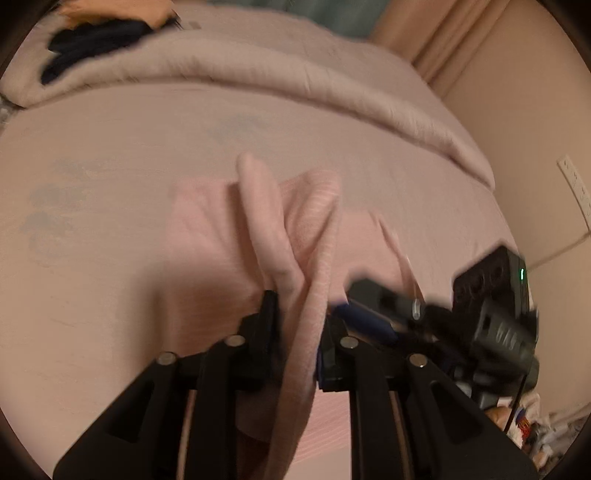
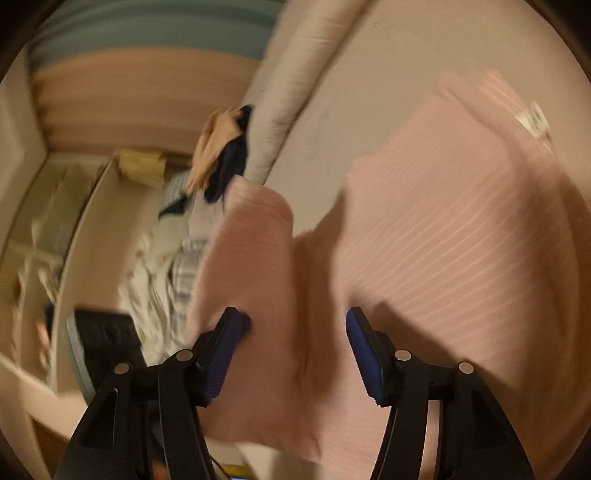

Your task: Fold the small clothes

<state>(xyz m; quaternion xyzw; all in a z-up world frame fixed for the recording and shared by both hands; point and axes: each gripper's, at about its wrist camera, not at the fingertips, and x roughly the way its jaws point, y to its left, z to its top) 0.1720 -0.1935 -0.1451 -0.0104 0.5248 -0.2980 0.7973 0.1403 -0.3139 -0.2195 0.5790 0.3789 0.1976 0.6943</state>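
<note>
Pink ribbed garment [image 2: 443,206], white label [image 2: 532,120] unreadable

left gripper [image 1: 295,314] pinching bunched pink garment [image 1: 295,229], pale bedsheet [image 1: 110,147] beneath

- A bed [image 1: 110,155] fills most of both views, covered by a pale pinkish sheet.
- A rolled duvet [image 1: 295,77] in the same pale tone lies across its far side.
- A beige wall [image 1: 517,122] rises just beside the bed, with a white power strip [image 1: 574,188] on it and a cord trailing down.
- A peach curtain [image 1: 454,33] hangs at the corner of the room.
- In the right wrist view, white shelving [image 2: 44,236] stands along the left, blurred.
- Rumpled pale bedding [image 2: 162,266] lies near the shelving.
- The light is warm and dim, tinting everything orange-pink.
</note>
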